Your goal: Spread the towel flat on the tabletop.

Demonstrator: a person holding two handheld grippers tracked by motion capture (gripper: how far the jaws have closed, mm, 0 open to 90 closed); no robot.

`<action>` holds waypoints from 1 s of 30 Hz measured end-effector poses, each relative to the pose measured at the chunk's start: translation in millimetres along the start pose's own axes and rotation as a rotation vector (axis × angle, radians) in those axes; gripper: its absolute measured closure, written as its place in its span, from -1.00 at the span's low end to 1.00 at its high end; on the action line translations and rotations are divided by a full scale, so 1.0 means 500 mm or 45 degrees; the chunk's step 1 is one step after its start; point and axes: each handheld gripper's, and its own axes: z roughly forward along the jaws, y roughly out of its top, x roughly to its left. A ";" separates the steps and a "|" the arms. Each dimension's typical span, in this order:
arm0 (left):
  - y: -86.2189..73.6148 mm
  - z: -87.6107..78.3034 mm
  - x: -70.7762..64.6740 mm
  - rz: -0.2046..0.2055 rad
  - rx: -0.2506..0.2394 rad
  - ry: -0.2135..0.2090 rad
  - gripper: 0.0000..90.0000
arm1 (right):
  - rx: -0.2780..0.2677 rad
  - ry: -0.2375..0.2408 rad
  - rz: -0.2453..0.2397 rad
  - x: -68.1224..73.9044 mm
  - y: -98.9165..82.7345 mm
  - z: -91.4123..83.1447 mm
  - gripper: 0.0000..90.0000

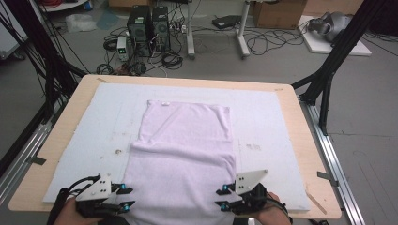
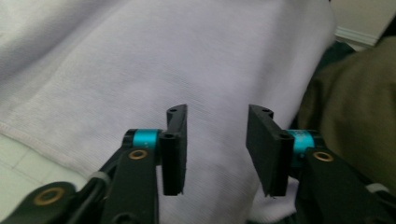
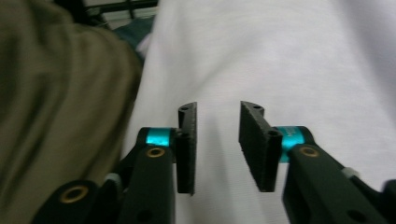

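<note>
A folded white cloth [image 1: 183,154] lies on the table's blue pad [image 1: 89,140], between the two grippers. The left gripper [image 1: 126,197] and right gripper [image 1: 220,197] flank its near edge, jaws partly open, gripping nothing.

A pale blue mat [image 1: 281,140] covers most of the wooden tabletop [image 1: 307,154]. On the floor beyond stand two black computer towers [image 1: 149,26] amid loose cables [image 1: 263,40]. A cardboard box [image 1: 279,13] sits farther back. Black frame struts [image 1: 335,61] rise at right.
</note>
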 end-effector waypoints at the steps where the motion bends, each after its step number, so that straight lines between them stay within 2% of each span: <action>1: 0.001 0.011 0.006 -0.006 0.005 0.003 0.25 | 0.002 -0.017 0.029 -0.015 -0.003 0.007 0.35; 2: 0.003 0.019 0.013 0.004 0.025 -0.002 0.25 | 0.000 -0.012 0.053 -0.027 -0.007 0.015 0.33; 3: 0.003 0.028 0.019 0.003 0.047 -0.002 0.26 | 0.007 -0.035 0.062 -0.035 -0.011 0.023 0.33; 4: 0.001 0.037 0.024 0.001 0.078 -0.007 0.31 | 0.040 -0.059 0.064 -0.042 -0.015 0.031 0.37; 5: -0.003 0.044 0.026 0.011 0.097 -0.006 0.45 | 0.071 -0.074 0.060 -0.047 -0.020 0.038 0.43; 6: -0.005 0.043 0.027 0.002 0.068 -0.001 0.55 | 0.056 -0.080 0.063 -0.049 -0.024 0.042 0.56; 7: -0.007 0.042 0.027 -0.002 0.064 -0.015 0.84 | 0.041 -0.086 0.065 -0.049 -0.027 0.041 0.71; 8: -0.008 0.040 0.026 -0.003 0.067 -0.015 0.94 | 0.044 -0.079 0.069 -0.050 -0.028 0.039 0.94; 9: -0.010 0.035 0.021 0.000 0.074 -0.027 0.96 | 0.053 -0.059 0.064 -0.049 -0.028 0.037 0.96; 11: -0.018 0.020 0.002 0.008 0.061 -0.064 0.96 | 0.063 0.029 0.043 -0.039 -0.027 0.032 0.96; 13: -0.024 0.001 -0.013 0.013 0.033 -0.077 0.94 | -0.010 0.042 0.031 -0.018 -0.028 0.018 0.93; 14: -0.024 -0.005 -0.014 0.013 0.020 -0.072 0.92 | -0.038 0.041 0.036 -0.014 -0.028 0.010 0.91; 15: -0.023 -0.008 -0.011 0.003 0.013 -0.048 0.76 | -0.046 0.023 0.039 -0.014 -0.026 0.004 0.81; 17: -0.018 -0.003 0.002 -0.019 0.042 0.022 0.37 | -0.022 -0.045 0.043 -0.022 -0.021 0.002 0.62; 18: -0.017 0.001 0.009 -0.034 0.039 0.029 0.27 | -0.012 -0.067 0.053 -0.028 -0.020 0.004 0.60; 20: -0.016 0.012 0.024 -0.036 0.059 0.049 0.26 | -0.003 -0.083 0.066 -0.039 -0.020 0.012 0.56; 21: -0.018 0.020 0.029 -0.043 0.078 0.057 0.28 | 0.011 -0.091 0.068 -0.045 -0.020 0.016 0.56; 22: -0.021 0.024 0.032 -0.038 0.081 0.040 0.38 | 0.022 -0.094 0.068 -0.049 -0.022 0.020 0.55; 23: -0.023 0.023 0.033 -0.033 0.061 0.035 0.47 | 0.031 -0.096 0.072 -0.052 -0.023 0.024 0.55; 24: -0.024 0.022 0.035 -0.020 0.064 0.017 0.75 | 0.051 -0.104 0.074 -0.054 -0.024 0.027 0.55; 25: -0.024 0.021 0.036 -0.017 0.067 0.003 0.84 | 0.075 -0.116 0.063 -0.055 -0.026 0.031 0.55; 27: -0.025 0.019 0.035 -0.008 0.070 -0.003 0.93 | 0.068 -0.109 0.062 -0.054 -0.027 0.034 0.66; 28: -0.026 0.018 0.035 -0.003 0.069 -0.009 0.94 | 0.072 -0.096 0.060 -0.052 -0.027 0.033 0.76; 30: -0.029 0.014 0.035 -0.013 0.063 -0.032 0.94 | 0.064 -0.060 0.047 -0.049 -0.028 0.034 0.82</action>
